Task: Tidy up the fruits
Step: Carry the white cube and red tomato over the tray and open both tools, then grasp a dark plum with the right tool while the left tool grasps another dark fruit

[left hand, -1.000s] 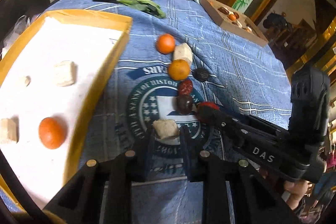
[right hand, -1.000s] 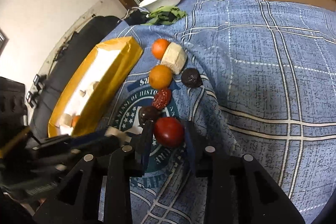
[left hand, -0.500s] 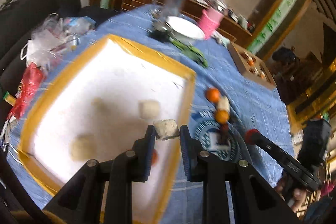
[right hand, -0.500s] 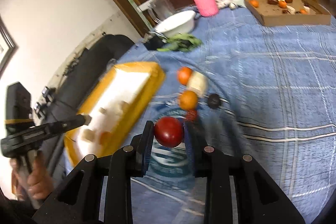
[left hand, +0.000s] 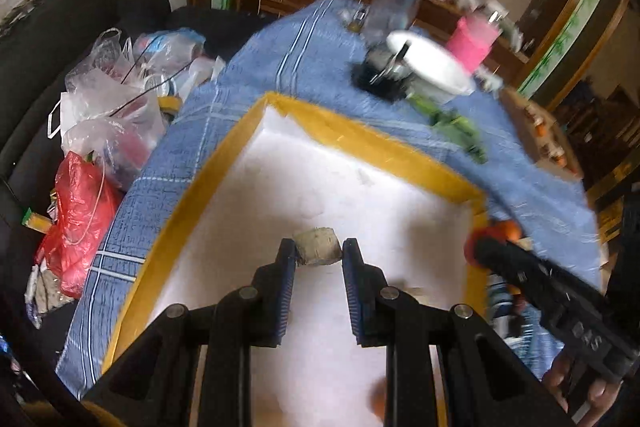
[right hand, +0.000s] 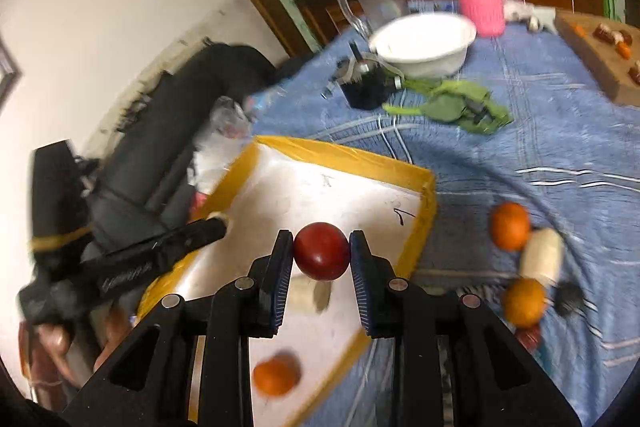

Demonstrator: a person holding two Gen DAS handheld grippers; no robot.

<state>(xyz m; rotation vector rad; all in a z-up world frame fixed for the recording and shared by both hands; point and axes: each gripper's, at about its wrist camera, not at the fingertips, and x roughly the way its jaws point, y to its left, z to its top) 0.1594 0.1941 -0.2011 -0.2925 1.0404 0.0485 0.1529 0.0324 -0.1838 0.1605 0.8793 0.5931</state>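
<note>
Hovering over tray (left hand: pixel 372 143): left gripper (left hand: pixel 318 253) clamped on pale cube (left hand: pixel 318 247), right gripper (right hand: pixel 321 255) clamped on red fruit (right hand: pixel 321 256).

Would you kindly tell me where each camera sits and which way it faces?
Left wrist: on the left gripper, facing the yellow-rimmed white tray; holds a pale beige cube; right gripper visible.
Right wrist: on the right gripper, facing the same tray; holds a round red fruit; left gripper visible.
Shared: tray, white bowl.
</note>
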